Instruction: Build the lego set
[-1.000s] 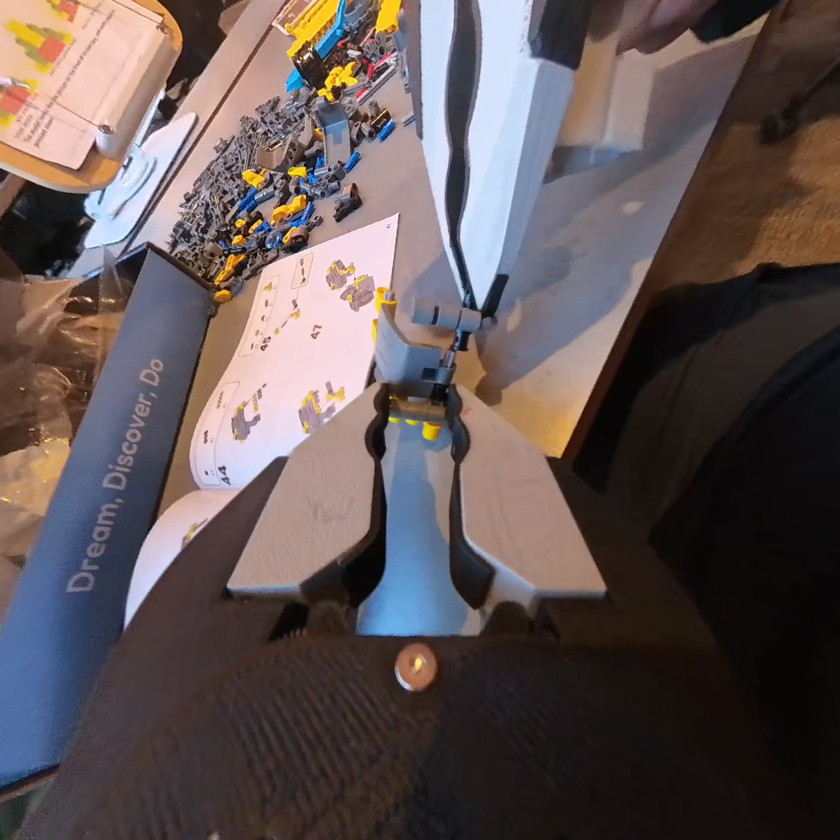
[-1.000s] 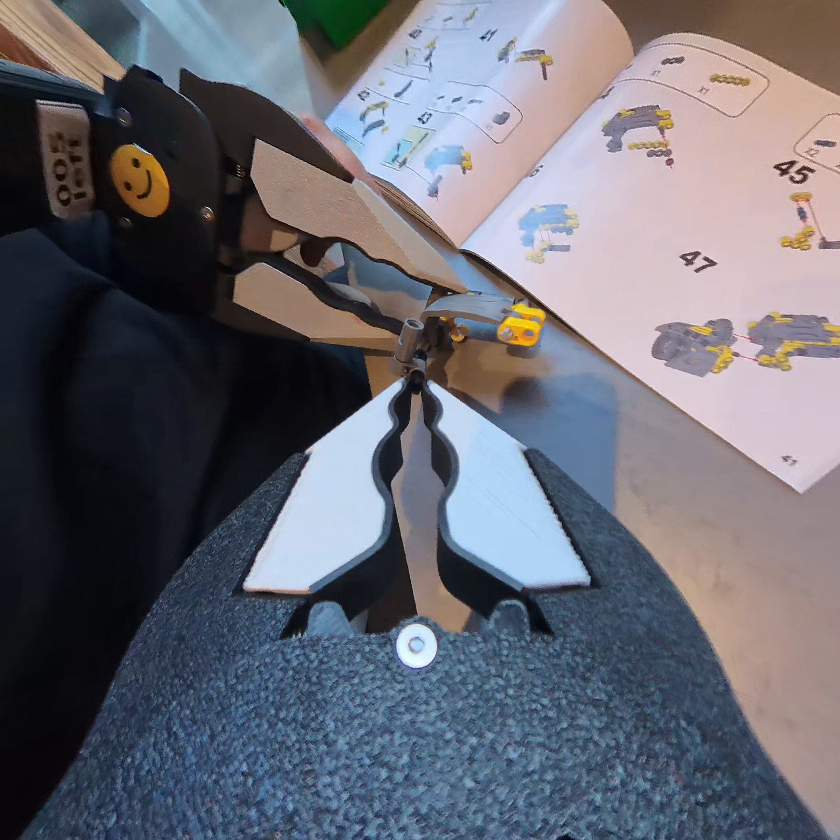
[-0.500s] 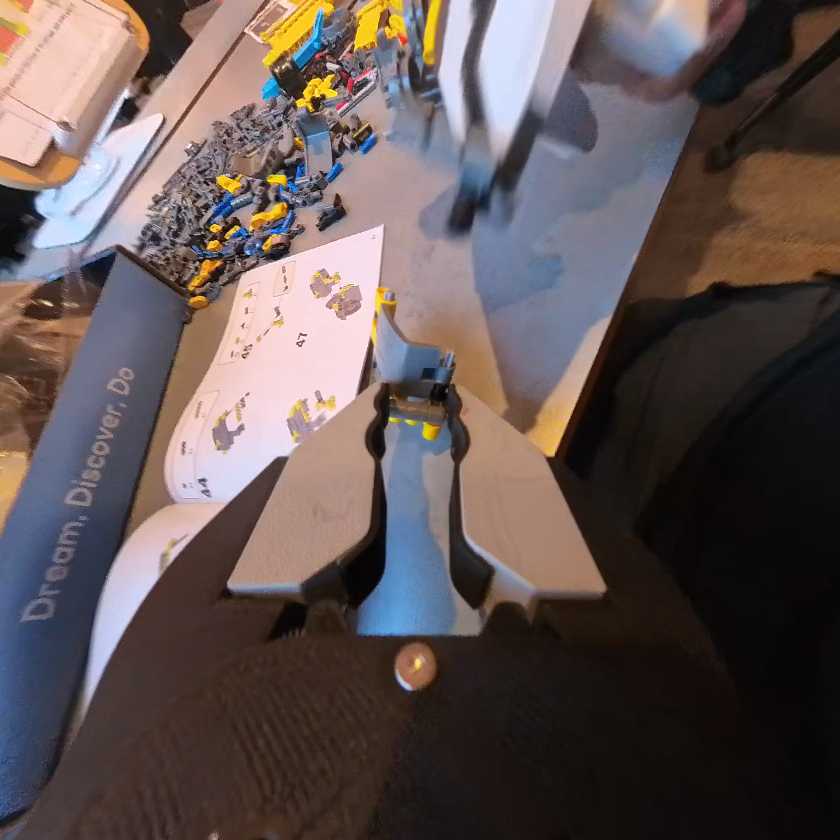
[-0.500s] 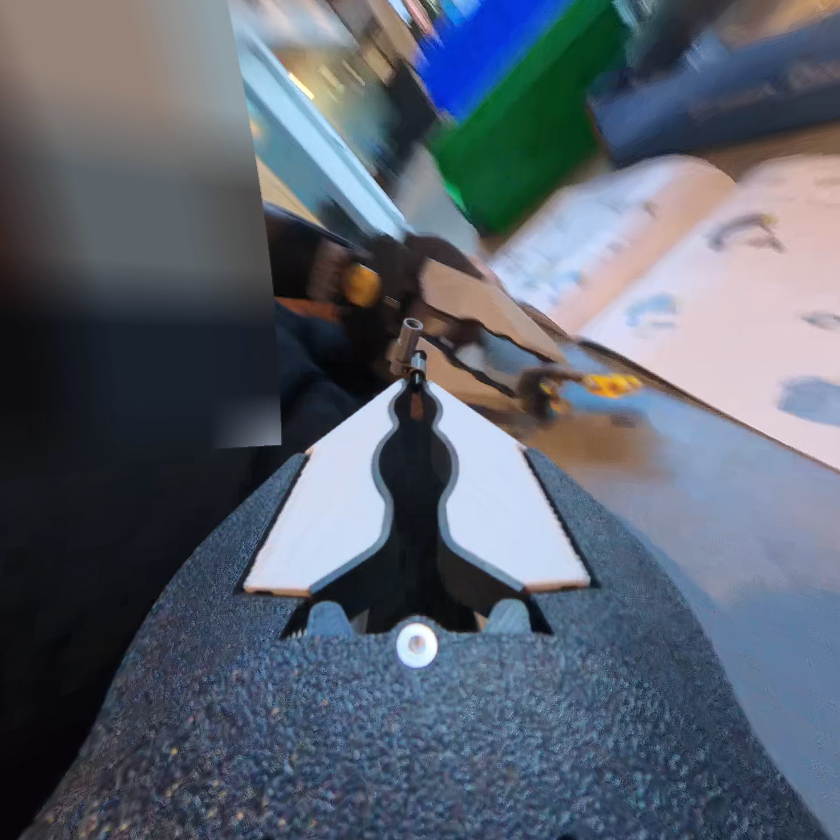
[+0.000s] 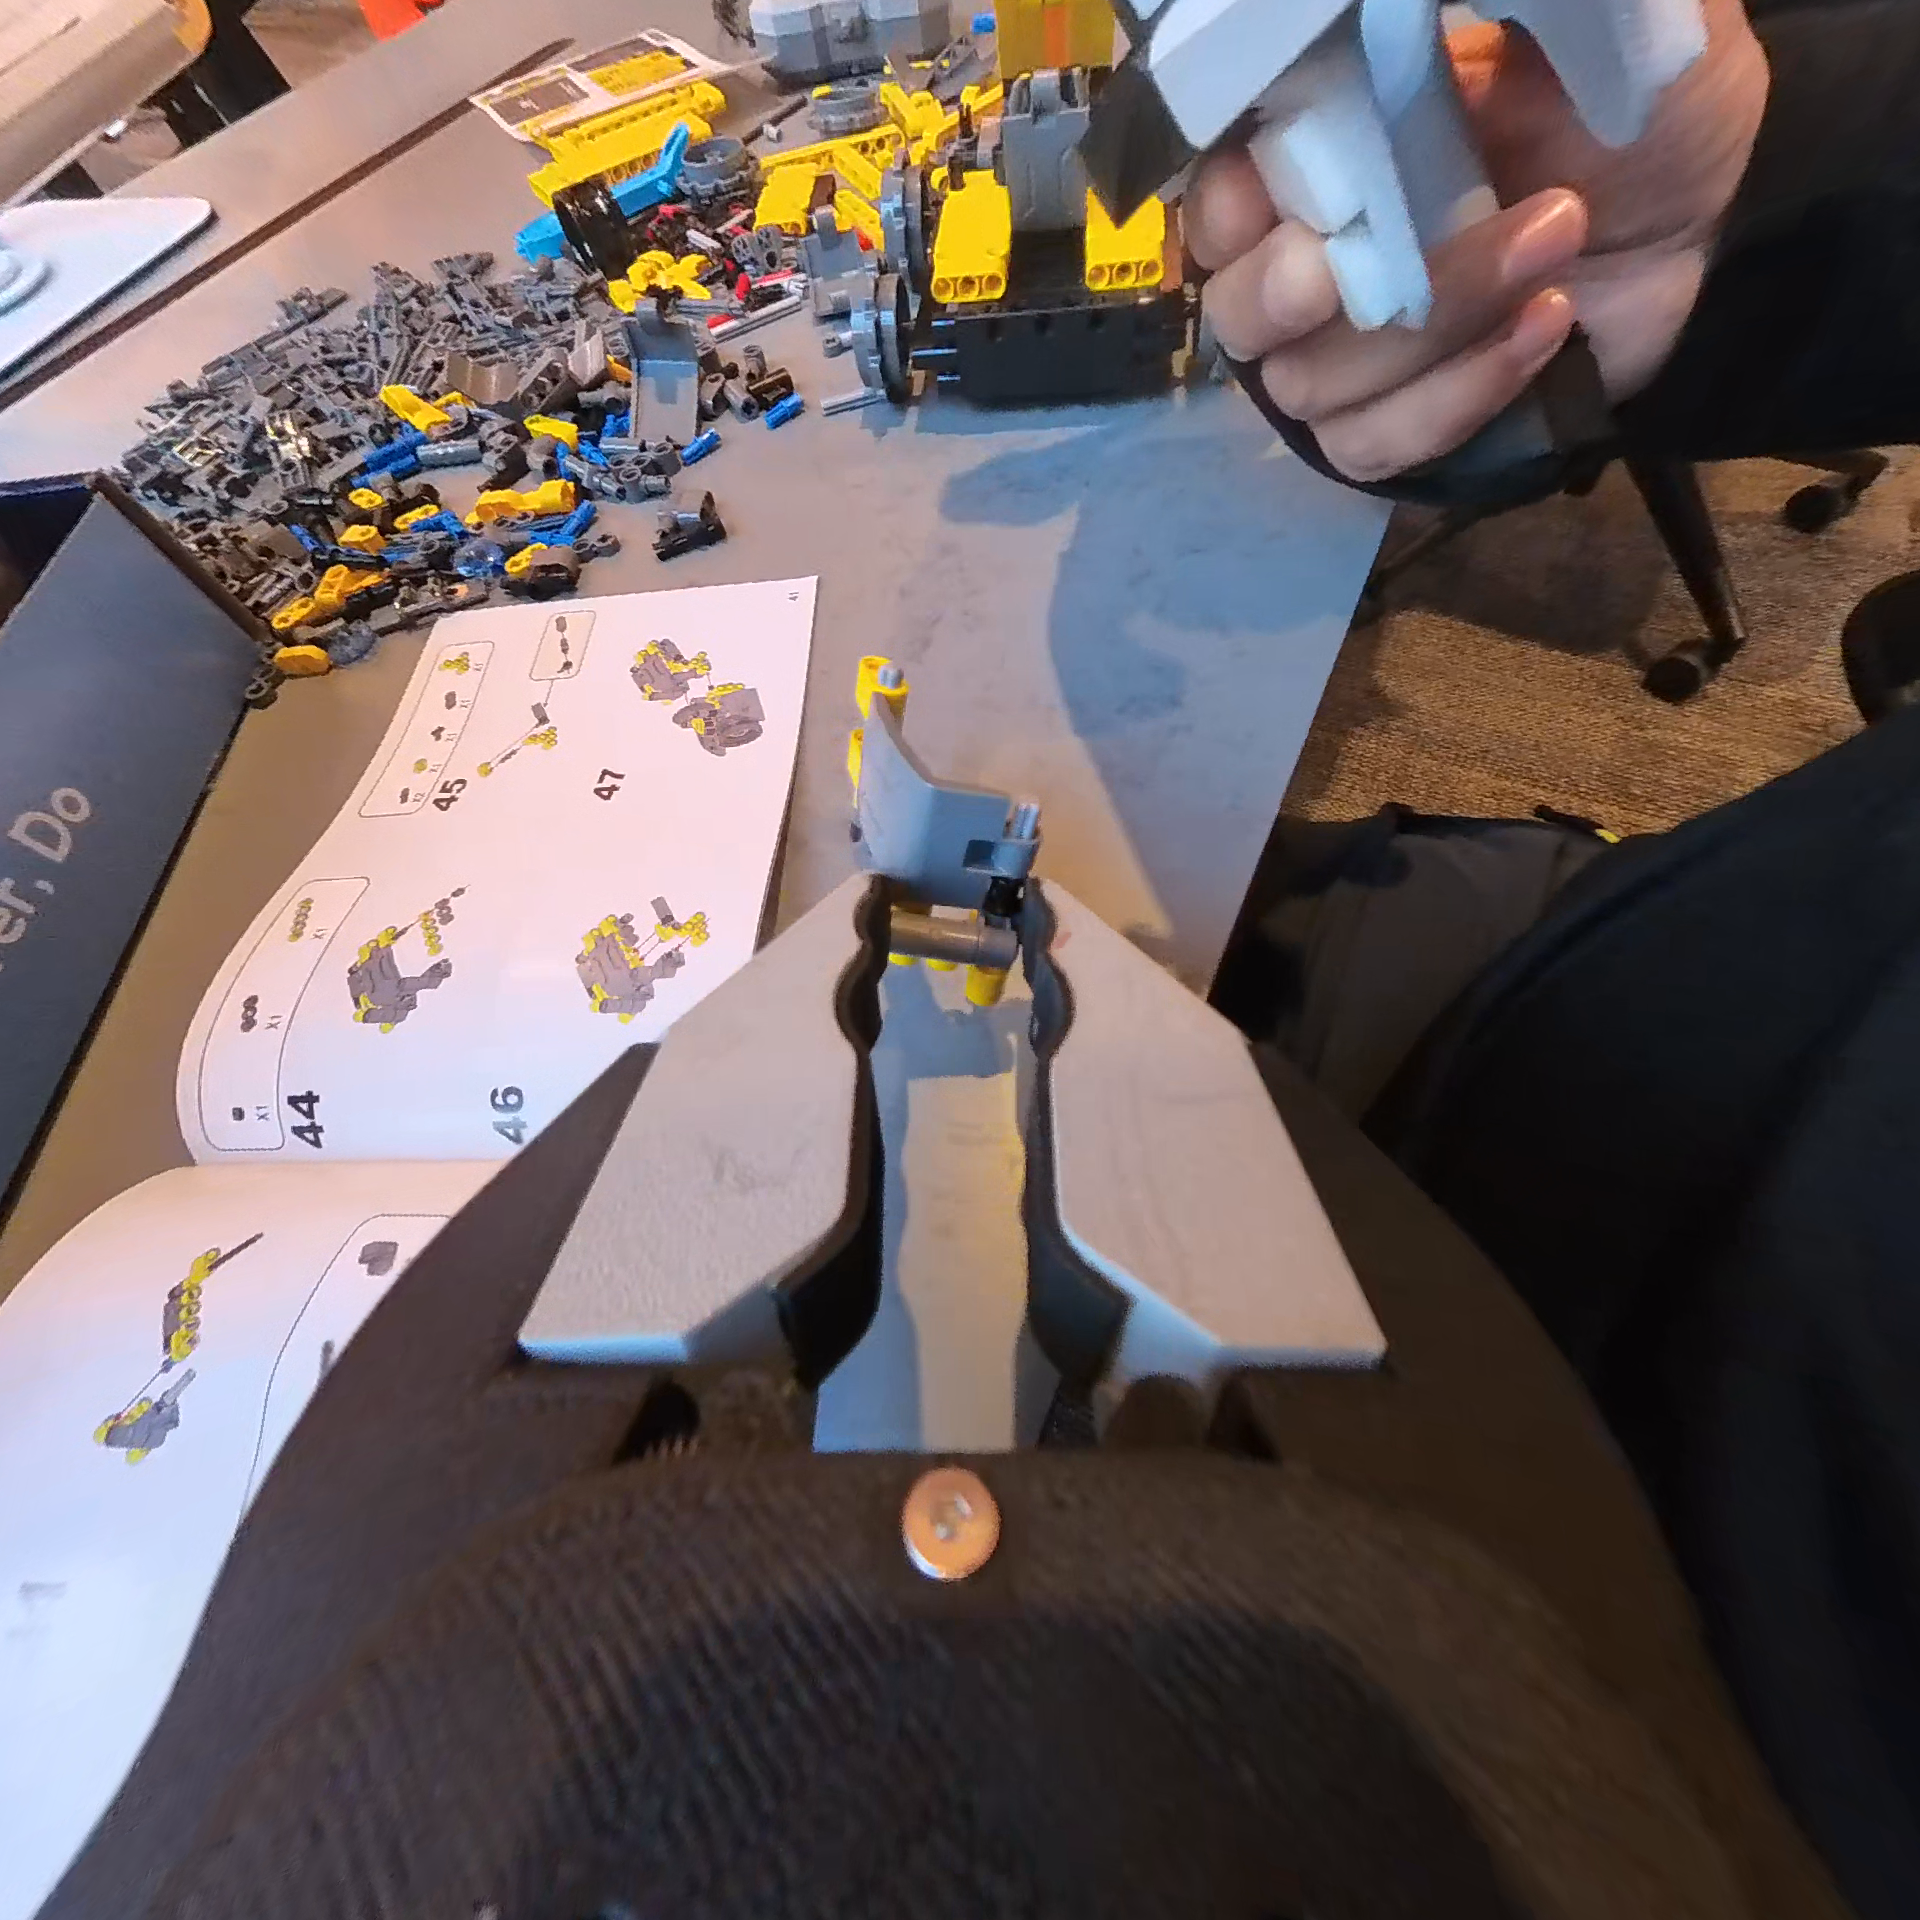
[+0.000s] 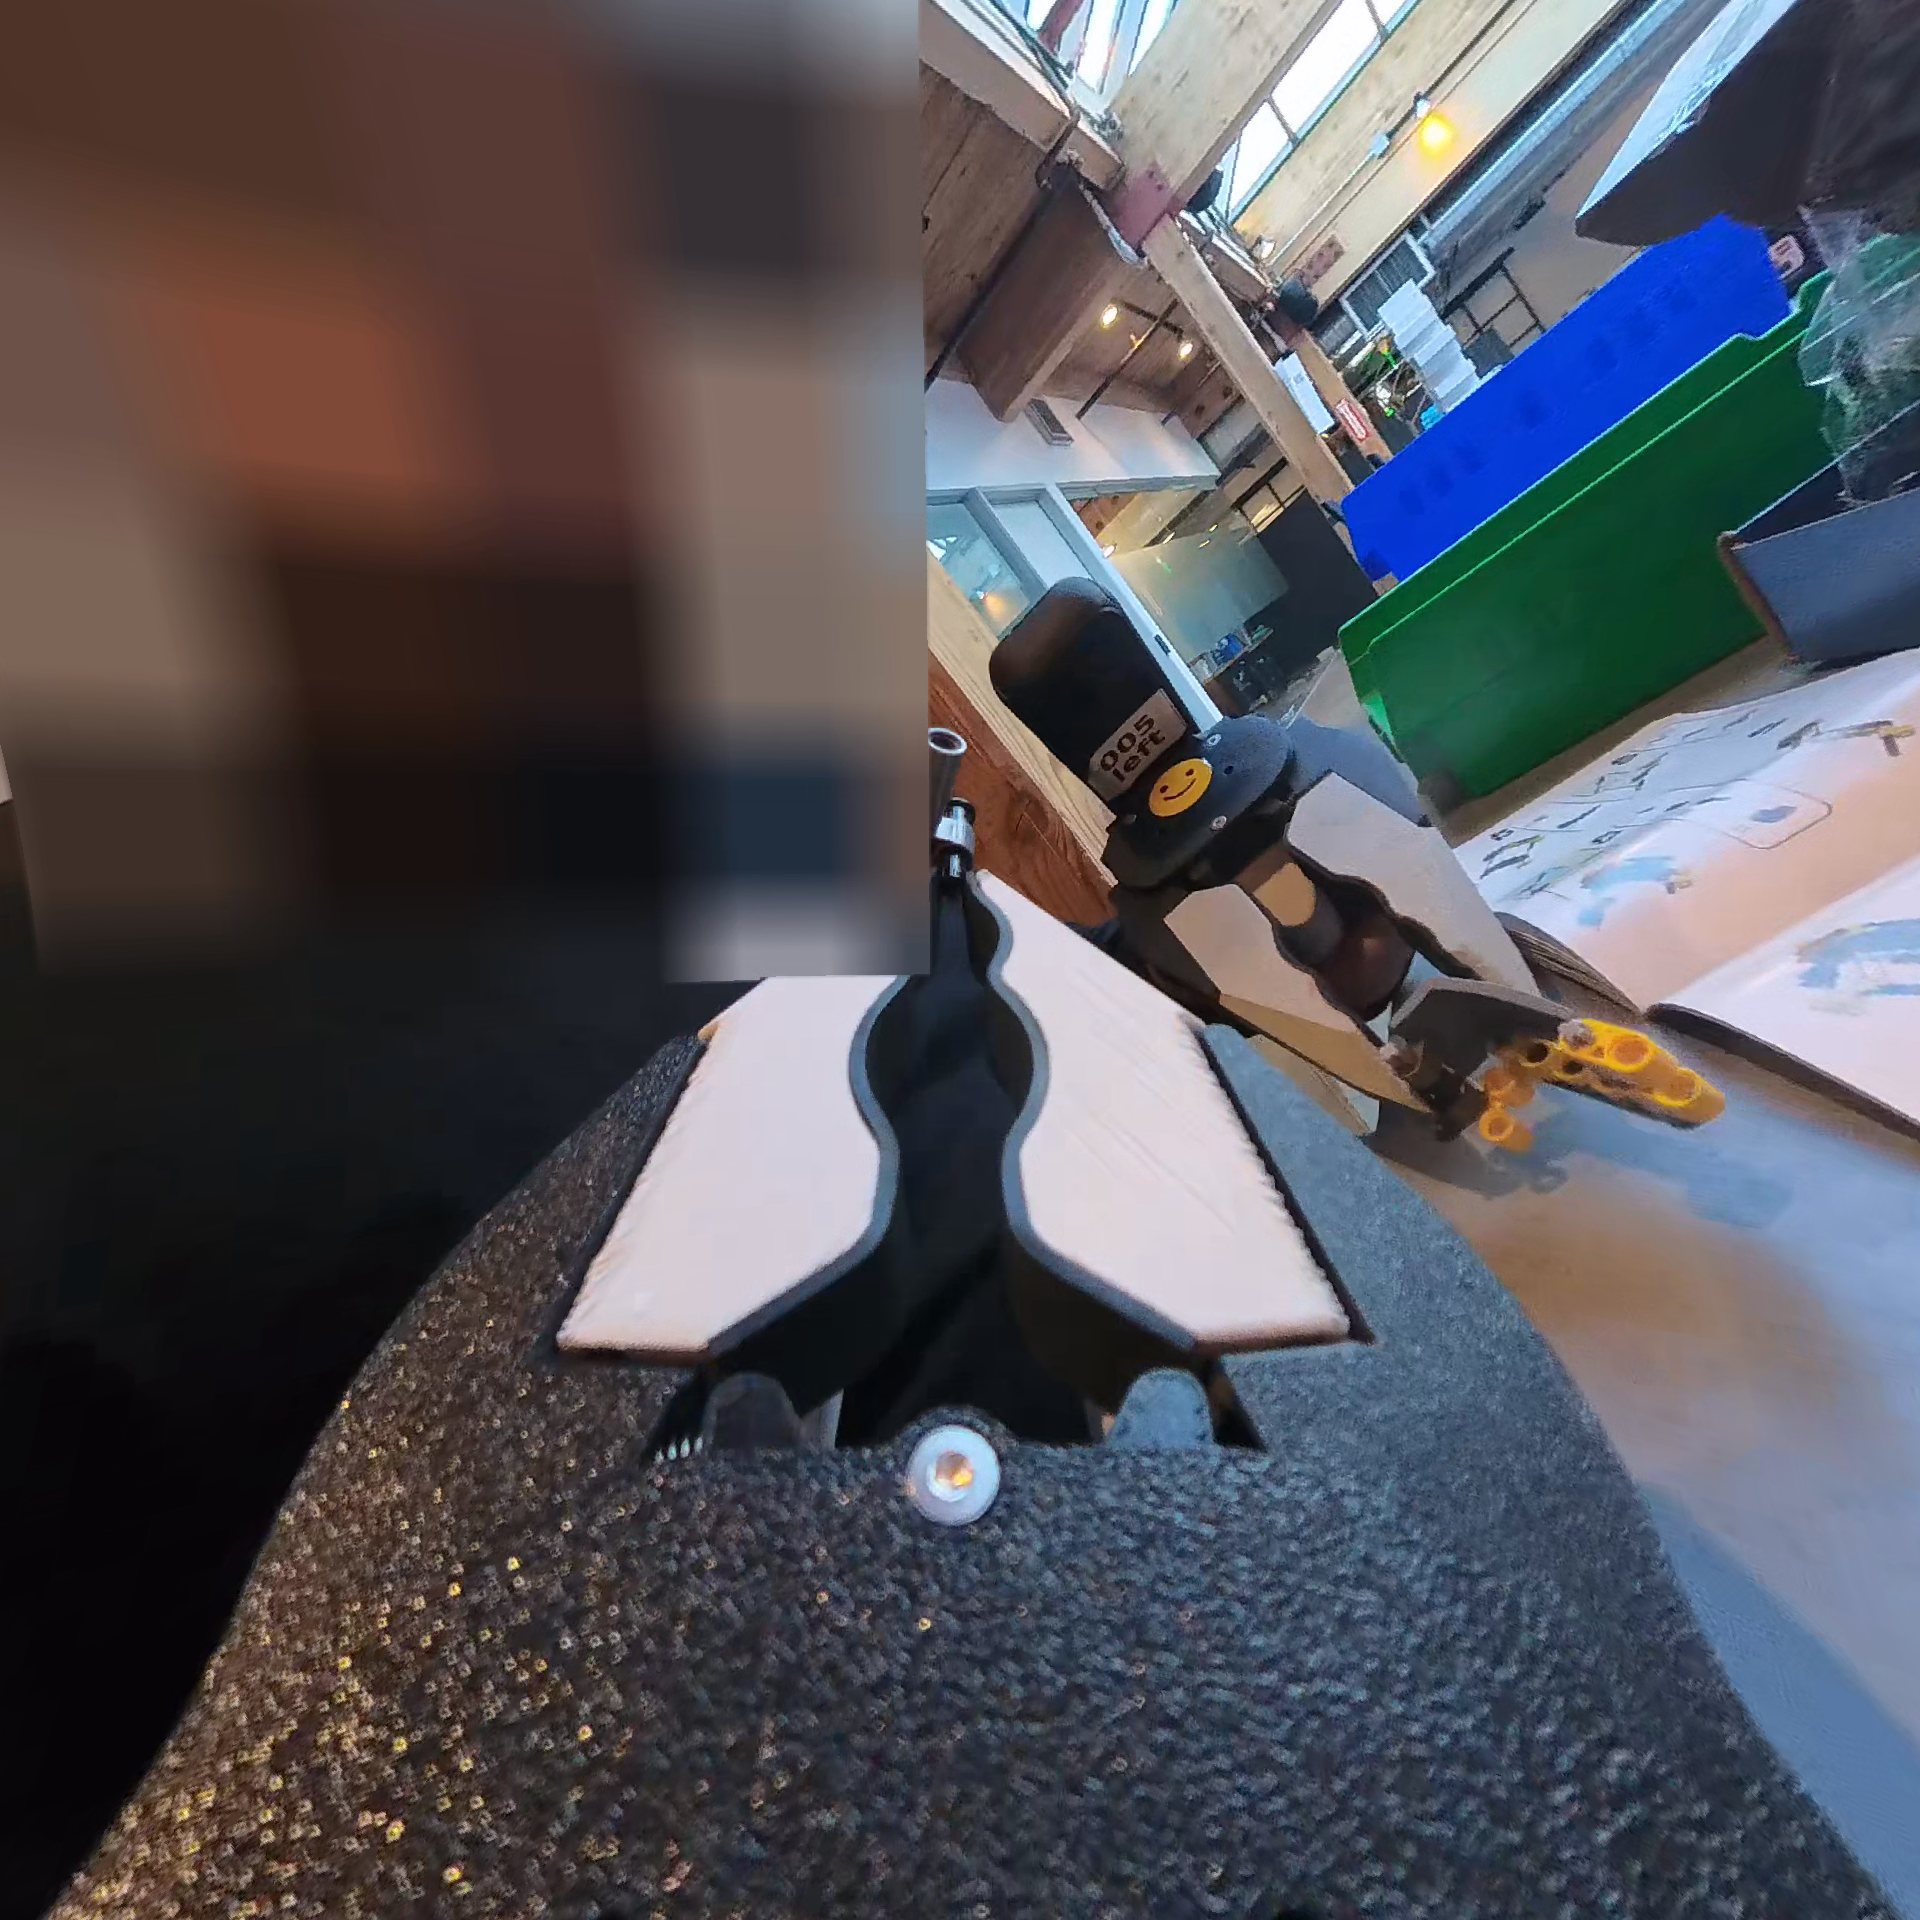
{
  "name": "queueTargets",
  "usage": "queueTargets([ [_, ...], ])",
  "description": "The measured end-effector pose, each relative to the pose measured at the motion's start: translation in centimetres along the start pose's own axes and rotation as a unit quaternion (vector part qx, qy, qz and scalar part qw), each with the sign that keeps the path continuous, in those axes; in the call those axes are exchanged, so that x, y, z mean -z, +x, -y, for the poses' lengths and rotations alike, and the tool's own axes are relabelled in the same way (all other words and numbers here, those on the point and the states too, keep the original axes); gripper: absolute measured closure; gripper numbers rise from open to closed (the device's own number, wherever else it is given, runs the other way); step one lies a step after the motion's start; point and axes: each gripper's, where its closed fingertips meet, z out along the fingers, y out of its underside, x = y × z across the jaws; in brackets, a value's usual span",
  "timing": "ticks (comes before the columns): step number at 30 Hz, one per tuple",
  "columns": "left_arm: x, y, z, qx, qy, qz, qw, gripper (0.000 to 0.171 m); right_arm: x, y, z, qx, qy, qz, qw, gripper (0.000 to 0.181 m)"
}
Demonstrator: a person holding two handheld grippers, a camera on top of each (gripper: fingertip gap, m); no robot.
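My left gripper [image 5: 951,920] is shut on a small brick assembly [image 5: 914,800], a grey curved panel with yellow pins, held just above the grey table [image 5: 1091,582] near its front edge. In the right wrist view the left gripper [image 6: 1444,1049] holds this assembly [image 6: 1600,1070] low over the table. My right gripper [image 6: 956,888] is shut on a small grey pin piece [image 6: 948,795] that sticks up from its tips, raised and apart from the assembly. In the left wrist view only its white handle [image 5: 1351,135] shows, in a hand [image 5: 1403,322] at the top right.
An open instruction booklet [image 5: 520,831] lies left of the assembly. A pile of loose grey, blue and yellow pieces [image 5: 416,447] and a part-built yellow and black model [image 5: 1039,281] sit farther back. A dark box [image 5: 94,779] stands at the left. Green [image 6: 1558,644] and blue [image 6: 1558,447] bins stand beyond. Spacing between my two grippers at the tips: around 12 cm.
My right gripper has pulled away from the assembly and risen up and back, still holding the grey pin piece. My left gripper has kept its hold and barely moved.
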Motion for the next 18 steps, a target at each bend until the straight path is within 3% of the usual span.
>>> queueTargets([
  [7, 0.1, -0.1, 0.1, 0.014, 0.007, -0.010, 1.000, 0.147, 0.1, 1.0, -0.3, -0.008, -0.003, -0.022, 1.000, 0.177],
  [10, 0.0, -0.1, 0.0, 0.018, 0.003, -0.017, 1.000, 0.147, 0.3, 3.8, -1.4, 0.008, -0.057, -0.126, 0.990, 0.178],
  [13, -0.1, 0.1, -0.2, 0.015, -0.006, -0.023, 1.000, 0.147, 0.9, 7.0, -2.8, 0.051, -0.155, -0.262, 0.951, 0.178],
  [18, -0.5, -0.1, -0.5, -0.026, -0.030, 0.003, 0.999, 0.148, 1.2, 9.2, -4.7, 0.095, -0.298, -0.374, 0.873, 0.178],
])
